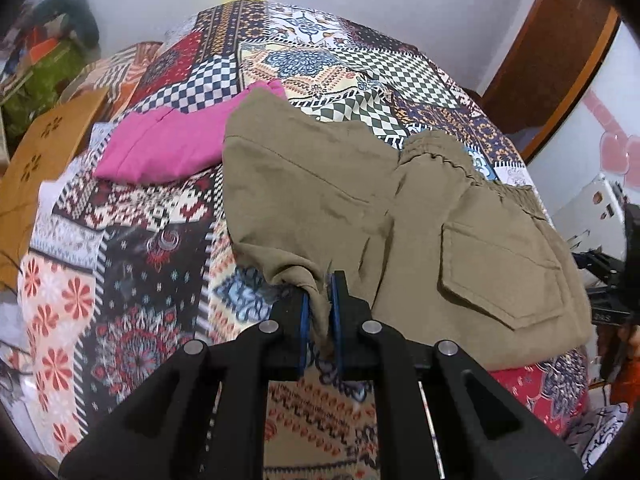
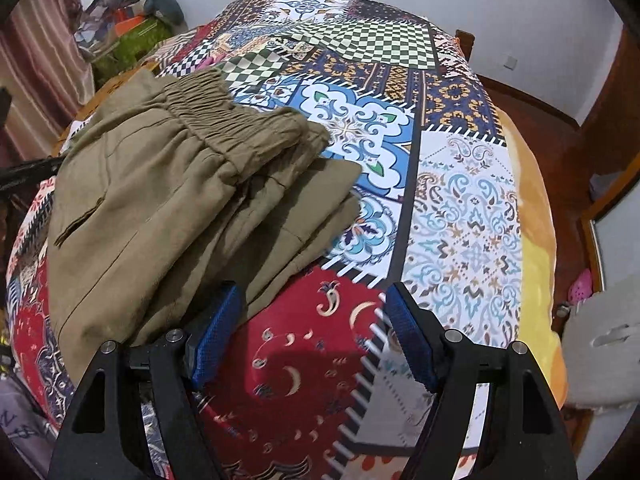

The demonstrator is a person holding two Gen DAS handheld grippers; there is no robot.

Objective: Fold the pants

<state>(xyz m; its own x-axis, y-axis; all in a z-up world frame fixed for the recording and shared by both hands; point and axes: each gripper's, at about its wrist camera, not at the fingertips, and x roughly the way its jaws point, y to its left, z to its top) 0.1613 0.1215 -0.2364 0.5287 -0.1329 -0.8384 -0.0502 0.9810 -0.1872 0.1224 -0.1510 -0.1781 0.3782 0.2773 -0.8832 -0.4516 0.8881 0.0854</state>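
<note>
Olive-green pants (image 1: 400, 208) lie partly folded on a patchwork bedspread (image 1: 160, 248), with a flap pocket on the right and the elastic waistband at the far right. My left gripper (image 1: 320, 316) is shut on a bunched edge of the pants at their near left corner. In the right wrist view the same pants (image 2: 168, 200) lie at the left with the waistband up top. My right gripper (image 2: 308, 332) is open and empty, low over the bedspread (image 2: 460, 220), its left finger (image 2: 212, 340) touching the pants' near edge.
A folded pink garment (image 1: 168, 144) lies on the bed beyond the pants to the left. A wooden headboard (image 1: 44, 160) and a pile of bags (image 1: 44, 64) stand at the far left. The bed's right edge drops to a wooden floor (image 2: 536, 120).
</note>
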